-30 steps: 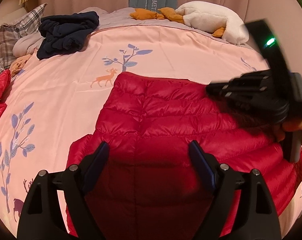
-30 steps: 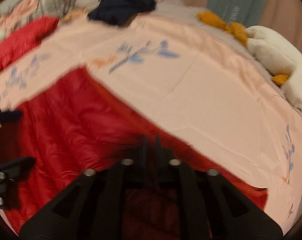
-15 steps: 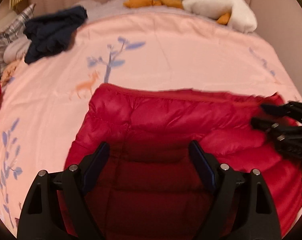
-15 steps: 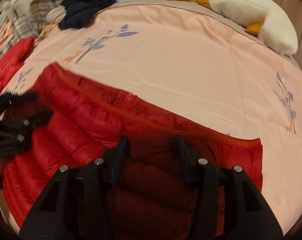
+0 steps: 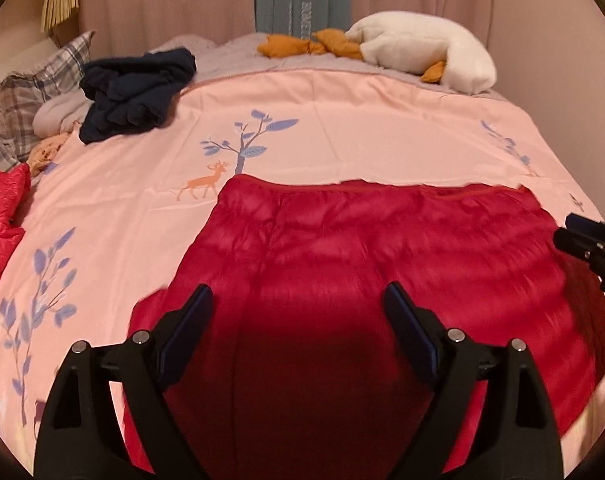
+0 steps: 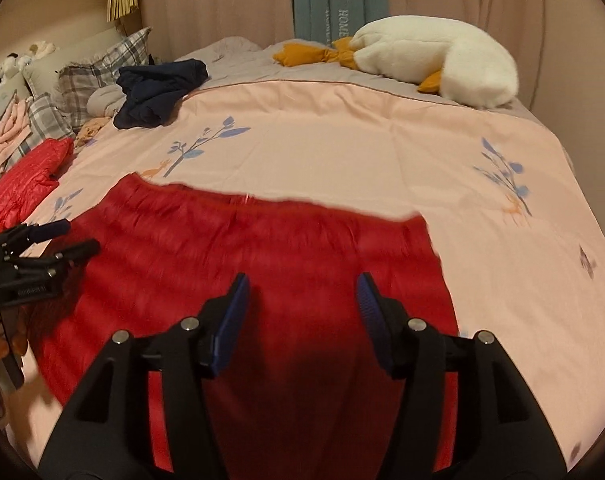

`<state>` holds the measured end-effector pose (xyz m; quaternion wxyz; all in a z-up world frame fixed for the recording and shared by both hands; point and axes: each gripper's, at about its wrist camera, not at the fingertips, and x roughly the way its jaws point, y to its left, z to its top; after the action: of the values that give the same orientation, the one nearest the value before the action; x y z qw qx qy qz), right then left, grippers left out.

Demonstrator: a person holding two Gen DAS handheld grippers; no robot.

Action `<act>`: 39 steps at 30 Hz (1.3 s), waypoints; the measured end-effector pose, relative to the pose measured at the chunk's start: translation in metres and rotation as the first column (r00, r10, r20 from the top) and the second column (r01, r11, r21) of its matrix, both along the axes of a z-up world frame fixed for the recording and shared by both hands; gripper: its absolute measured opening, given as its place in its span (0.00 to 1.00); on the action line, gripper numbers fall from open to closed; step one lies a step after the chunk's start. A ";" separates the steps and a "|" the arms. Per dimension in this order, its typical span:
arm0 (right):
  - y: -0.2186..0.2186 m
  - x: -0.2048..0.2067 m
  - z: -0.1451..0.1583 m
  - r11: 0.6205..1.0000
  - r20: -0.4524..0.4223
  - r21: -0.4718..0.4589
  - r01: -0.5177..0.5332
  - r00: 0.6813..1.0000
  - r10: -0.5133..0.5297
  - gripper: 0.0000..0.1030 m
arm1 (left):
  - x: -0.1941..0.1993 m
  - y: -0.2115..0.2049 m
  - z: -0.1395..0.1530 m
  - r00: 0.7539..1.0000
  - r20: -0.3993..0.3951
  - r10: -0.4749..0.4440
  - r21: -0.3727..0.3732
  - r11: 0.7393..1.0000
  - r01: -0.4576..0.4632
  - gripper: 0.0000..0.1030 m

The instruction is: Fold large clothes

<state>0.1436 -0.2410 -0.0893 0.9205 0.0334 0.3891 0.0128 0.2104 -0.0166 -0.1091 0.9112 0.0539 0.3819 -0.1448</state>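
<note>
A red quilted down jacket (image 5: 382, 264) is seen spread flat on the pink bedspread (image 5: 342, 128), directly beneath and ahead of both tongs. The left tongs (image 5: 298, 320) are held wide apart above the jacket's near part, with nothing between the blue pads (image 5: 190, 320). The right tongs (image 6: 300, 300) are caught while opening; red fabric lies under them, but it is not pinched by either pad. In the right wrist view the left tongs are seen at the left edge over the jacket's left side; in the left wrist view the right tongs appear at the right edge beside the jacket's right border. Beyond the jacket, a dark navy garment (image 5: 138, 92) is bundled far ahead to the left, and a white plush goose (image 6: 434, 56) lies far ahead to the right. Another red quilted piece (image 6: 30, 184) is seen left of the tongs.
</note>
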 end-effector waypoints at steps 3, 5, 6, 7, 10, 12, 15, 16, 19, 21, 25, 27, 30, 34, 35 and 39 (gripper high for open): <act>-0.001 -0.033 -0.005 0.999 0.013 0.021 0.027 1.000 -0.027 0.57 | -0.022 0.009 0.000 1.000 0.007 -0.001 -0.015 1.000 0.002 0.85; -0.001 -0.048 -0.012 0.999 0.009 0.024 0.048 0.999 -0.048 0.60 | -0.032 0.012 -0.004 1.000 0.012 0.002 -0.005 1.000 -0.002 0.85; 0.000 -0.049 -0.019 0.999 -0.005 0.023 0.048 0.999 -0.048 0.62 | -0.034 0.011 -0.007 1.000 0.011 0.001 0.002 1.000 -0.001 0.85; 0.000 -0.051 -0.025 0.998 -0.018 0.024 0.053 0.998 -0.052 0.62 | -0.036 0.011 -0.010 1.000 0.005 0.001 0.008 1.000 -0.001 0.86; 0.002 -0.051 -0.040 0.997 -0.039 0.034 0.066 0.997 -0.065 0.62 | -0.033 0.009 -0.019 1.000 -0.021 0.007 0.019 1.000 -0.007 0.87; 0.005 -0.050 -0.041 0.997 -0.045 0.021 0.074 0.996 -0.073 0.62 | -0.035 0.008 -0.019 1.000 -0.022 0.017 0.028 0.999 -0.016 0.87; 0.006 -0.057 -0.034 0.995 -0.037 0.037 0.090 0.995 -0.088 0.62 | -0.044 0.013 -0.014 0.999 -0.028 0.026 0.009 1.000 -0.026 0.87; 0.005 -0.062 -0.030 0.995 -0.021 0.048 0.090 0.996 -0.089 0.62 | -0.048 0.014 -0.012 0.999 -0.027 0.026 0.005 1.000 -0.026 0.86; 0.004 -0.079 -0.022 0.993 0.017 0.069 0.099 0.995 -0.100 0.62 | -0.063 0.019 -0.008 0.999 -0.017 0.031 -0.003 1.000 -0.031 0.86; 0.003 -0.088 -0.022 0.990 0.029 0.085 0.114 0.993 -0.116 0.62 | -0.068 0.021 -0.009 0.999 -0.018 0.035 -0.014 0.999 -0.035 0.87; 0.002 -0.090 -0.040 0.988 -0.016 0.102 0.119 0.993 -0.118 0.63 | -0.067 0.019 -0.021 0.998 -0.045 0.033 -0.009 0.999 -0.034 0.87; 0.001 -0.088 -0.044 0.988 -0.024 0.108 0.114 0.993 -0.112 0.63 | -0.067 0.018 -0.024 0.998 -0.049 0.032 -0.002 0.999 -0.032 0.87; -0.002 -0.087 -0.043 0.985 -0.036 0.125 0.118 0.993 -0.114 0.63 | -0.068 0.019 -0.021 0.998 -0.053 0.035 -0.004 0.999 -0.035 0.87; -0.004 -0.098 -0.034 0.983 -0.012 0.133 0.126 0.992 -0.126 0.63 | -0.076 0.029 -0.016 0.998 -0.050 0.044 -0.021 0.999 -0.045 0.87; -0.004 -0.101 -0.033 0.983 -0.007 0.132 0.127 0.992 -0.127 0.63 | -0.078 0.031 -0.015 0.998 -0.047 0.047 -0.018 0.999 -0.048 0.87; -0.007 -0.109 -0.036 0.983 -0.008 0.126 0.132 0.991 -0.132 0.63 | -0.081 0.036 -0.018 0.997 -0.051 0.051 -0.005 0.999 -0.051 0.87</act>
<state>0.0346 -0.2484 -0.1249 0.9154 0.1173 0.3844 -0.0234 0.1296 0.0196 -0.1272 0.9047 0.0375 0.4059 -0.1241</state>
